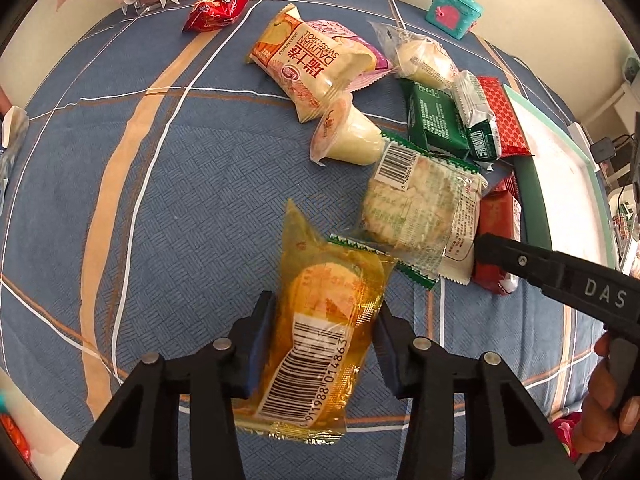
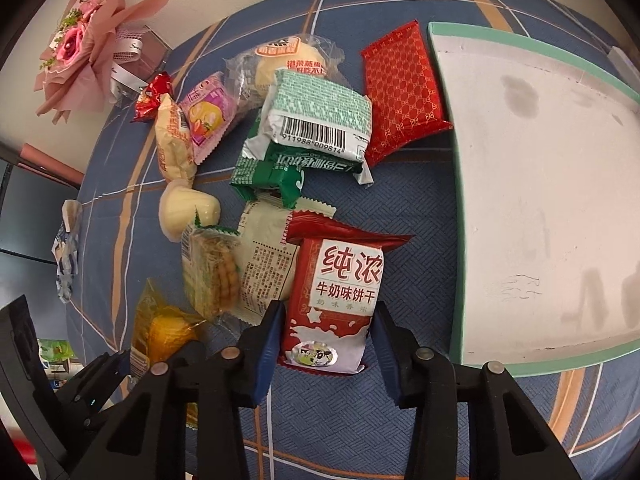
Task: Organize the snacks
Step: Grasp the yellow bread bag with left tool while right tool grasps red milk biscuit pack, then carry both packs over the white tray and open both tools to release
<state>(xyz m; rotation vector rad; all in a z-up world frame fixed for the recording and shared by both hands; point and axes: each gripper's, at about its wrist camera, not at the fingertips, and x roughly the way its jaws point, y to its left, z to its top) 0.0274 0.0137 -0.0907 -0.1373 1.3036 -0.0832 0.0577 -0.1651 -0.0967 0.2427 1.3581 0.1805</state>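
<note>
— left gripper (image 1: 320, 344)?
— closed on the yellow snack pack (image 1: 320, 340), blue fingers (image 1: 258, 350) pressing both long sides, barcode end nearest the camera. lying flat on the blue plaid cloth (image 1: 180, 200), just beside the clear cracker pack with green edges (image 1: 412, 208), one corner touching it.

— right gripper (image 2: 326, 344)?
— closed on the red milk biscuit pack (image 2: 336, 300), fingers (image 2: 268, 344) against its left and right edges near the lower end (white band with a small cow picture there). resting on the cloth, close beside the green-rimmed white tray (image 2: 448, 216), its upper left overlapping a cream wrapper (image 2: 264, 268).

— rest of the snacks?
— heaped between the two: green packs (image 2: 272, 168) under a pale green-and-silver pack (image 2: 320, 120), a red patterned pack (image 2: 404, 96) leaning against the tray's edge, a pale jelly cup (image 1: 348, 136) on its side, a swiss roll pack (image 1: 316, 64) over a pink wrapper, a clear-wrapped bun (image 1: 424, 56), a small red bag (image 1: 220, 8) well apart near the back.

— anything else?
— teal toy box (image 1: 452, 10) at the far edge, pink bouquet (image 2: 84, 48) at the far left corner, a person's hand (image 1: 608, 392) on the right gripper's handle.
</note>
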